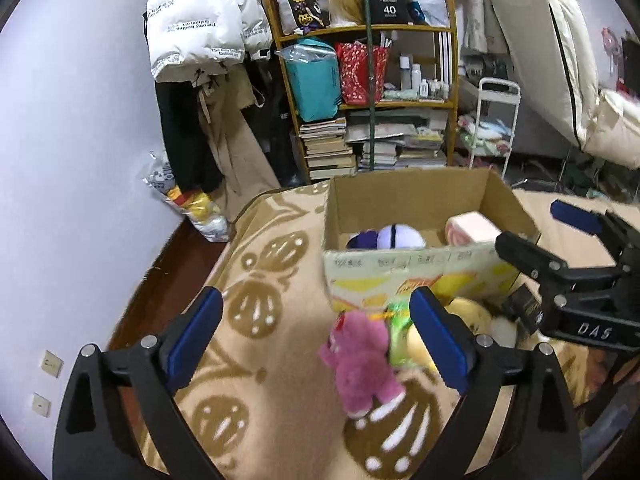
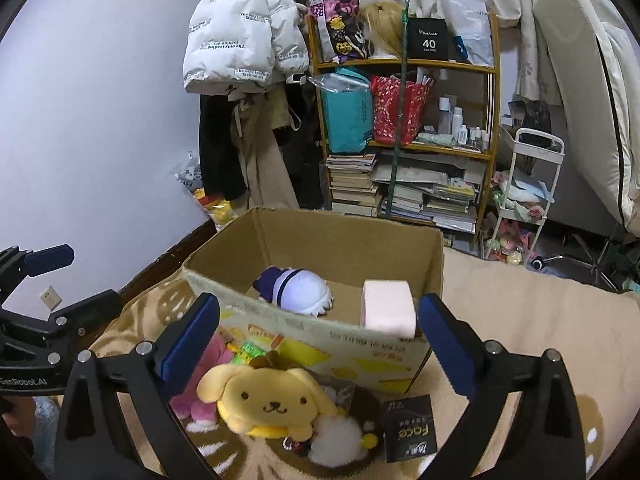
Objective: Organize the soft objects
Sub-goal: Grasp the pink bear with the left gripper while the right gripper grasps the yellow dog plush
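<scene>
An open cardboard box stands on a beige patterned blanket. Inside lie a white and purple plush and a pink block. In front of the box lie a pink plush bear, a yellow dog plush, a green packet, a white fluffy item and a black pouch. My left gripper is open above the pink bear. My right gripper is open above the yellow dog, and also shows in the left wrist view.
A wooden shelf with bags, bottles and stacked books stands behind the bed. Coats hang on the wall to its left. A white trolley and a leaning mattress are at the right. A bag of toys sits on the floor.
</scene>
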Action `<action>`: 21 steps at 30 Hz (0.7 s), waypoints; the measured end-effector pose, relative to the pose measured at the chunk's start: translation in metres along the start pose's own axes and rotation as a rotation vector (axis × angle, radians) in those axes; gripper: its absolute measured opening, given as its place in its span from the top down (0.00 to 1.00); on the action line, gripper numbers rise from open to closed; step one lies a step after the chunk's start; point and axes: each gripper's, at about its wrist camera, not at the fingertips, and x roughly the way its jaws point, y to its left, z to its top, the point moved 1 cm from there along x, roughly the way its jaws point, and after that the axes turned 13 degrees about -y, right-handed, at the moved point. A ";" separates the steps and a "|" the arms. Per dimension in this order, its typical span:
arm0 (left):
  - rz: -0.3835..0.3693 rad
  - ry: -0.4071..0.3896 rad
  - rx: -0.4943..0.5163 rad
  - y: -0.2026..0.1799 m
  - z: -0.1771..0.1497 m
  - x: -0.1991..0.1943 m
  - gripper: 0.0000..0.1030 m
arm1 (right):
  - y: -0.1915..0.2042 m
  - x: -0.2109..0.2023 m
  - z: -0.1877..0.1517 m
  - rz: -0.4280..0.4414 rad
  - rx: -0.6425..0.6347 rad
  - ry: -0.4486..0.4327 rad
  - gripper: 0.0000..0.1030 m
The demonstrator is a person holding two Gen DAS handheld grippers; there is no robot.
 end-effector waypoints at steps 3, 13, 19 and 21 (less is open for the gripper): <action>0.009 0.018 0.012 0.000 -0.006 -0.005 0.09 | 0.003 -0.005 -0.005 0.004 -0.002 0.014 0.00; -0.009 0.075 -0.036 0.011 -0.021 0.000 0.09 | 0.009 -0.006 -0.020 0.016 0.016 0.081 0.00; -0.020 0.127 -0.077 0.023 -0.030 0.022 0.09 | 0.010 0.006 -0.031 0.007 0.001 0.125 0.00; -0.038 0.143 -0.097 0.026 -0.031 0.029 0.09 | 0.010 0.011 -0.035 0.007 -0.004 0.142 0.00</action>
